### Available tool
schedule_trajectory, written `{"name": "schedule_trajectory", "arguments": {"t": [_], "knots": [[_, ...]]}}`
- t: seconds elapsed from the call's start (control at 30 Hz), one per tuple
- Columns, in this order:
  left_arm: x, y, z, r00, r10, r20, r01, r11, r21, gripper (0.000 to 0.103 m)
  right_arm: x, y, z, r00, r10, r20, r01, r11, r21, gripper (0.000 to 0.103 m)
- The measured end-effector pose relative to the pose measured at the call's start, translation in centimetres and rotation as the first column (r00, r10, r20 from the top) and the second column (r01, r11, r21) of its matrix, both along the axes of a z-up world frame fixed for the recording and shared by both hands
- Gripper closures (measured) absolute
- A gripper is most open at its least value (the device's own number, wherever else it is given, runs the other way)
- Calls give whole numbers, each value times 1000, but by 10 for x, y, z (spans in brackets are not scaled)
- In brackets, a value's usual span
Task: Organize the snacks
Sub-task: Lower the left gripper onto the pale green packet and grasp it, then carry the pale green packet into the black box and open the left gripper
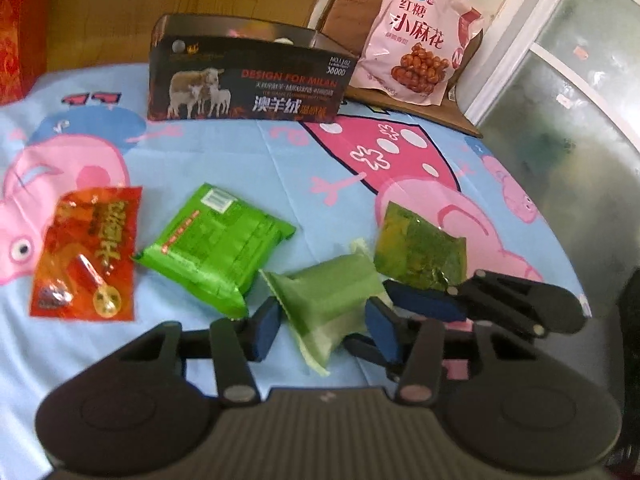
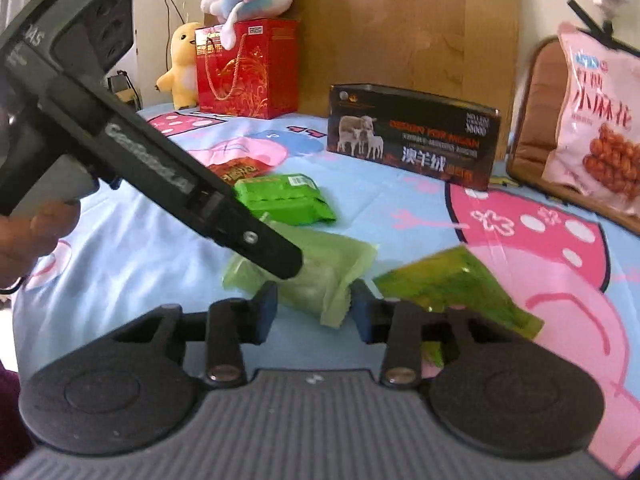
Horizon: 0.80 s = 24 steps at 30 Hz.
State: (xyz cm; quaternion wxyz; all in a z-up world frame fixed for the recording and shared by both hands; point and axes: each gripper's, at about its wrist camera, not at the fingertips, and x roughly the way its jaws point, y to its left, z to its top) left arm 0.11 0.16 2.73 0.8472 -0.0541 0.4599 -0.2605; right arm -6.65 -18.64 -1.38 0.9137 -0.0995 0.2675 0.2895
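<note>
A pale green snack packet (image 1: 328,300) lies on the cartoon-pig cloth (image 1: 240,160). My left gripper (image 1: 324,330) is shut on it, one blue pad against each side. In the right wrist view the left gripper's finger (image 2: 276,252) reaches down over the same packet (image 2: 320,276). My right gripper (image 2: 314,310) stands open around the packet's near end, with slim gaps of cloth showing beside its pads. Its fingers (image 1: 424,304) come in from the right in the left wrist view. An olive packet (image 1: 420,252), a bright green packet (image 1: 212,248) and a red packet (image 1: 86,252) lie close by.
A dark open box (image 1: 248,80) printed with sheep stands at the back of the table. A large pink bag (image 1: 416,44) leans on a brown chair (image 2: 532,120). A red gift box (image 2: 248,68) and plush toys (image 2: 184,64) sit at the far left. The table edge (image 1: 560,240) curves on the right.
</note>
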Motion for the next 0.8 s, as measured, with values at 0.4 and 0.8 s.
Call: {"name": "schedule_trajectory", "arguments": {"t": [0.4,0.8], "knots": [[43,1,76,971,-6,241,13,999,-30,60,19,-1,44,977,-74,199,58,994,88,78],[173,2,75,944,158,290,-170,985,19,49,164,53,56,938,-228,260,229,973,29,76]]}}
